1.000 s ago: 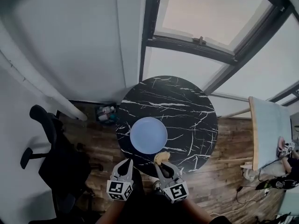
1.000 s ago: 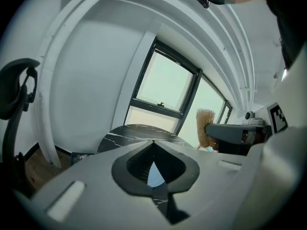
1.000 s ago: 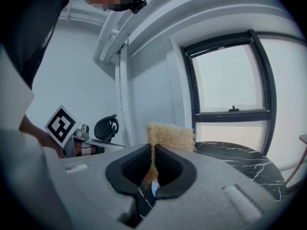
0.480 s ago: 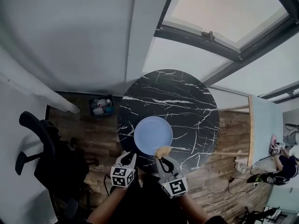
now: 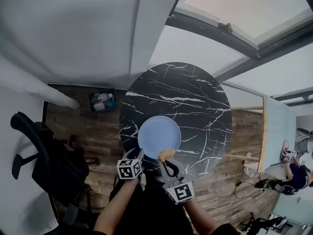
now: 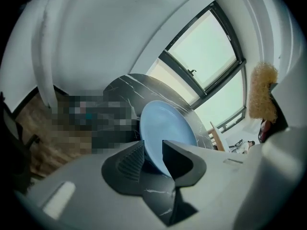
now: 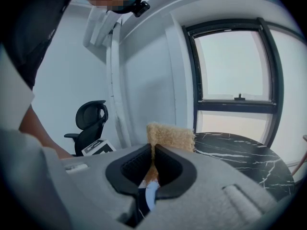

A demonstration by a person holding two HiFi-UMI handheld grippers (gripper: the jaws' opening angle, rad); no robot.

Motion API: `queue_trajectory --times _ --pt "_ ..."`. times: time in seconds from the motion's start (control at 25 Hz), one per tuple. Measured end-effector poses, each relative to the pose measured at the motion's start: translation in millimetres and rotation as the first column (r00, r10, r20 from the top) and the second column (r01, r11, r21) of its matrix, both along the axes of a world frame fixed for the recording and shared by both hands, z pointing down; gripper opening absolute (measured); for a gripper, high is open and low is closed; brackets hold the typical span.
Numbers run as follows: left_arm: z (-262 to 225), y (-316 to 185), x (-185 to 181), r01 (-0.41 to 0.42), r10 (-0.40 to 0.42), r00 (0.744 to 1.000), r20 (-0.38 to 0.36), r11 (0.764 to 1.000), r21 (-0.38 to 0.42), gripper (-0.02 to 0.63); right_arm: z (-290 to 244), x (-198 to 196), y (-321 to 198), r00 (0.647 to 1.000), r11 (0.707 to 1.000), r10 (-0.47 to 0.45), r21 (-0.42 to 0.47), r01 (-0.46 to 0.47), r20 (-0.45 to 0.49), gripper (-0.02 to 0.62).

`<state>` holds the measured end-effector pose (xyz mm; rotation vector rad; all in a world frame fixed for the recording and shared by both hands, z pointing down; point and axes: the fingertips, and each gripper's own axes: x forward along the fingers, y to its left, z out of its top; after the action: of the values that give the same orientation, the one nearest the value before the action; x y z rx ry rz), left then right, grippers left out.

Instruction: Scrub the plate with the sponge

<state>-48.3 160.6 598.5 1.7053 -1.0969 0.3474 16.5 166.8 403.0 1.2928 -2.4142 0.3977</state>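
A light blue plate (image 5: 159, 136) lies near the front edge of the round black marble table (image 5: 186, 102). My left gripper (image 5: 139, 155) is at the plate's near left rim. In the left gripper view its jaws have just been opening and stand apart (image 6: 152, 153), with the rim of the plate (image 6: 165, 126) in the gap and no pad pressing on it. My right gripper (image 5: 165, 161) is shut on a tan sponge (image 5: 167, 153) at the plate's near right rim. In the right gripper view the sponge (image 7: 171, 137) sticks up from the shut jaws (image 7: 153, 158).
A black office chair (image 5: 39, 151) stands on the wooden floor at the left. A box of small items (image 5: 101, 102) sits on the floor by the table. A pale tabletop (image 5: 278, 131) and a seated person (image 5: 293, 173) are at the far right.
Both grippers have moved forward to the plate's near rim. The left gripper has come down and its jaws have spread. The sponge now sits at the plate's edge.
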Motion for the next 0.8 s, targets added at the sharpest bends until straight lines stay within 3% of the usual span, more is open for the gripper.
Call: queue_trajectory --times 0.44,0.8 --pt "40.7 -8.9 10.1 0.099 -0.089 0.993 0.078 0.987 -0.128 0.143 16.1 29.7 -30.4 0.997 0.997 -0.051 -0.058 0.054 0.055 0.021" --pt "52.1 -11.8 17.7 0.065 -0.051 0.992 0.117 0.990 -0.123 0.064 50.3 43.4 -41.5 0.993 0.988 -0.117 -0.098 0.120 0.029 0.021"
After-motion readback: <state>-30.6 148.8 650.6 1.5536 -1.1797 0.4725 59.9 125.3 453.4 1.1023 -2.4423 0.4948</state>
